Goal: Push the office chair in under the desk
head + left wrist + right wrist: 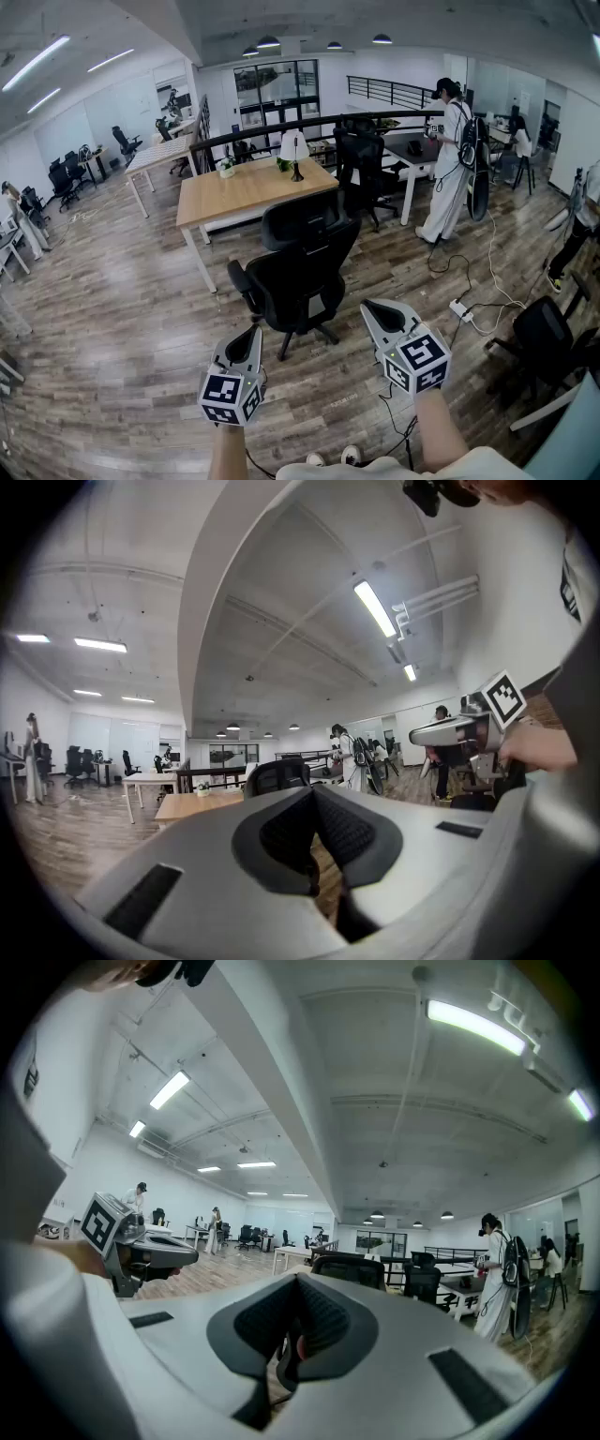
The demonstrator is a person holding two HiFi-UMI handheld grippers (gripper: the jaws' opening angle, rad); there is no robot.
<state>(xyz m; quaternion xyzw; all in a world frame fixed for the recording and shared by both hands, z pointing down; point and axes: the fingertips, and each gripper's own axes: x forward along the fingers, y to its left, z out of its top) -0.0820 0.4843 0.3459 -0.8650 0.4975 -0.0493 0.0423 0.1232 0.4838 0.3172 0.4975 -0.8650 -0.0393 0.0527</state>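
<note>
Head view: two forearms reached forward side by side, each holding one gripper level. Left gripper (252,330) and right gripper (371,308) both had their jaws closed together on nothing. One black office chair (302,274) stood just ahead, untouched, beside the near edge of one wooden surface (232,199).

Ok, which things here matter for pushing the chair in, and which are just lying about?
Job: office chair; wooden desk beyond it; left gripper and right gripper, both shut, empty, short of the chair.
Lying about: table lamp and potted plant on the desk; power strip on the floor; second black chair behind the desk.
</note>
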